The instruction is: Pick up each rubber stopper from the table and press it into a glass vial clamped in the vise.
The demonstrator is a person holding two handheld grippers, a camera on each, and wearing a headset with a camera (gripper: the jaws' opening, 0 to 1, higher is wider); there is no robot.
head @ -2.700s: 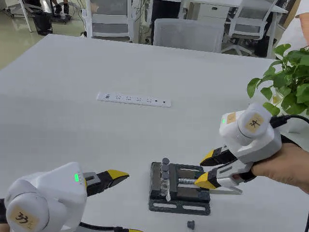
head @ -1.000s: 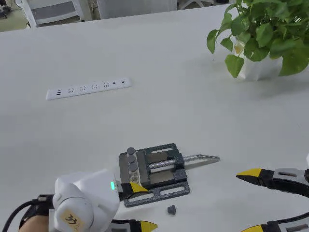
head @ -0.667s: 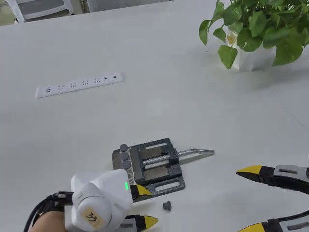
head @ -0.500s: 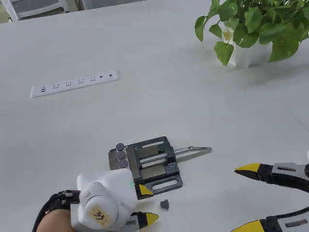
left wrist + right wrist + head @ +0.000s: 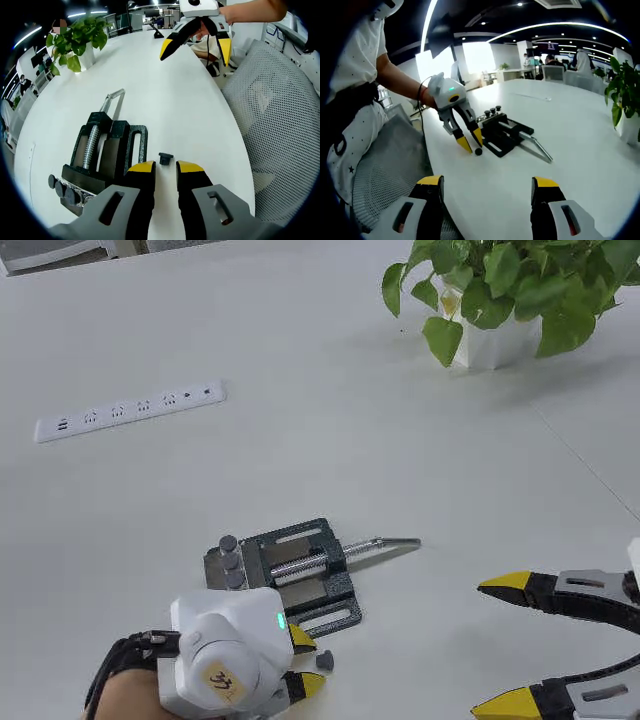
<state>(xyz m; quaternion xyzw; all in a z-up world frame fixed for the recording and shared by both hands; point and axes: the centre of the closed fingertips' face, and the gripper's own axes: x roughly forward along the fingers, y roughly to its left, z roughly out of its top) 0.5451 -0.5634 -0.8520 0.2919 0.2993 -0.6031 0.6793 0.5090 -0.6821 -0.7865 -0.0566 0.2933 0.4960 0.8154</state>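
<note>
A small dark rubber stopper point(image 5: 324, 660) lies on the white table just in front of the black vise point(image 5: 300, 575). Three vials with grey stoppers point(image 5: 229, 560) stand clamped at the vise's left end. My left gripper point(image 5: 308, 661) is open with a narrow gap. Its yellow tips sit on either side of the loose stopper point(image 5: 165, 158), which lies just ahead of my left gripper point(image 5: 166, 169), untouched. My right gripper point(image 5: 492, 645) hangs wide open at the lower right with nothing in it. From my right gripper point(image 5: 489, 182), the left gripper point(image 5: 471, 141), stopper point(image 5: 478, 151) and vise point(image 5: 502, 132) show ahead.
The vise's screw handle point(image 5: 385, 545) sticks out to the right. A white power strip point(image 5: 128, 410) lies at the far left and a potted plant point(image 5: 500, 290) at the far right. A mesh chair point(image 5: 270, 125) stands beyond the table edge.
The head camera has shifted. My left gripper has come forward and down from left of the vise to the loose stopper, which now lies at its tips. The right gripper stays wide open.
</note>
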